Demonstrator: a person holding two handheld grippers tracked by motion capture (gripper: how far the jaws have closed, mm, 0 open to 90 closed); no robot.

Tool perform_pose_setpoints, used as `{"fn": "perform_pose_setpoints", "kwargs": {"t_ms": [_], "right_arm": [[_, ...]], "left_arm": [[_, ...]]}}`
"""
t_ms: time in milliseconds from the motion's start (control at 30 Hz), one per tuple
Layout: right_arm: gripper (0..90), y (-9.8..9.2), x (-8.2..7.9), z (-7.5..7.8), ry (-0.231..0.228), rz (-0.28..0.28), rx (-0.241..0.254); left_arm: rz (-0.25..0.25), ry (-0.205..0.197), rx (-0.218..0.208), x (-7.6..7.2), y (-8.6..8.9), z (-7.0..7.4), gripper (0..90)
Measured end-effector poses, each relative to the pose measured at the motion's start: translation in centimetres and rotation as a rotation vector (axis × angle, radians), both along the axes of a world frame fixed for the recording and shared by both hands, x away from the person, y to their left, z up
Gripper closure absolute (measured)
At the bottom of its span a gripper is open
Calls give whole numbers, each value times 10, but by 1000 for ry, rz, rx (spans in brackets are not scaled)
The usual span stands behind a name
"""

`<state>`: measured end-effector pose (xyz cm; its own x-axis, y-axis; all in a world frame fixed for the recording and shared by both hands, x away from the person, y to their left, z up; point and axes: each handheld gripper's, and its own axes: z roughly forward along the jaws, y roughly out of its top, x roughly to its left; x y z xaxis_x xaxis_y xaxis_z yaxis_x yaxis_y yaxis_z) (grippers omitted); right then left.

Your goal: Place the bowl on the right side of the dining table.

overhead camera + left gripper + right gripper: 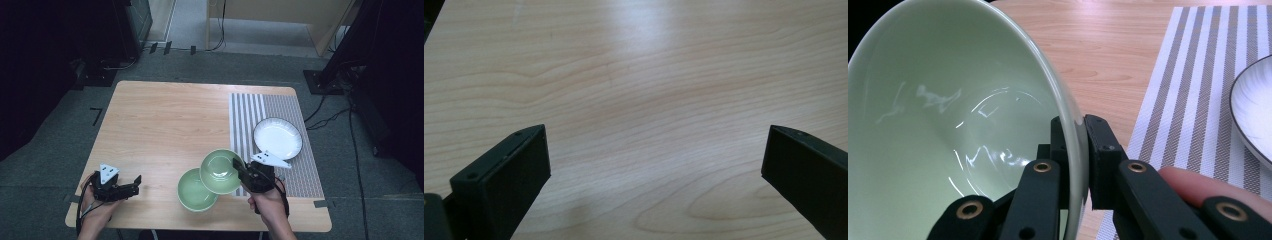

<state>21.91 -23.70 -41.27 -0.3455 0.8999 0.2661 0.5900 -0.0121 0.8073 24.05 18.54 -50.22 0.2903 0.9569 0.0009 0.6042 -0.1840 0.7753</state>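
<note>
Gripping tilted bowl [220,171], right hand-held gripper [239,168].

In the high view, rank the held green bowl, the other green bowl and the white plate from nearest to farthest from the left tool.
From the left tool, at the table's near left:
1. The green bowl on the table, near centre.
2. The held green bowl, tilted, gripped at its rim by the right tool.
3. The white plate, on the striped placemat, far right.

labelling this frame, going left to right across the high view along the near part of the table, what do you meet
left gripper → green bowl resting on the table → green bowl held tilted → right gripper clamped on its rim → white plate on the striped placemat
</note>
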Motion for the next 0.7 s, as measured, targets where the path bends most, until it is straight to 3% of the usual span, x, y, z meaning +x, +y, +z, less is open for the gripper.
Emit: {"fn": "perform_pose_setpoints", "kwargs": {"t_ms": [267, 467, 700], "right_arm": [[849, -8, 2, 1, -4, -23, -2], [849, -20, 6, 1, -9, -56, 4], [849, -33, 8, 3, -11, -95, 15]], "left_arm": [[15, 37, 21, 3, 10, -8, 0], [8, 90, 40, 6, 9, -17, 0], [17, 98, 32, 7, 9, -17, 0]]}}
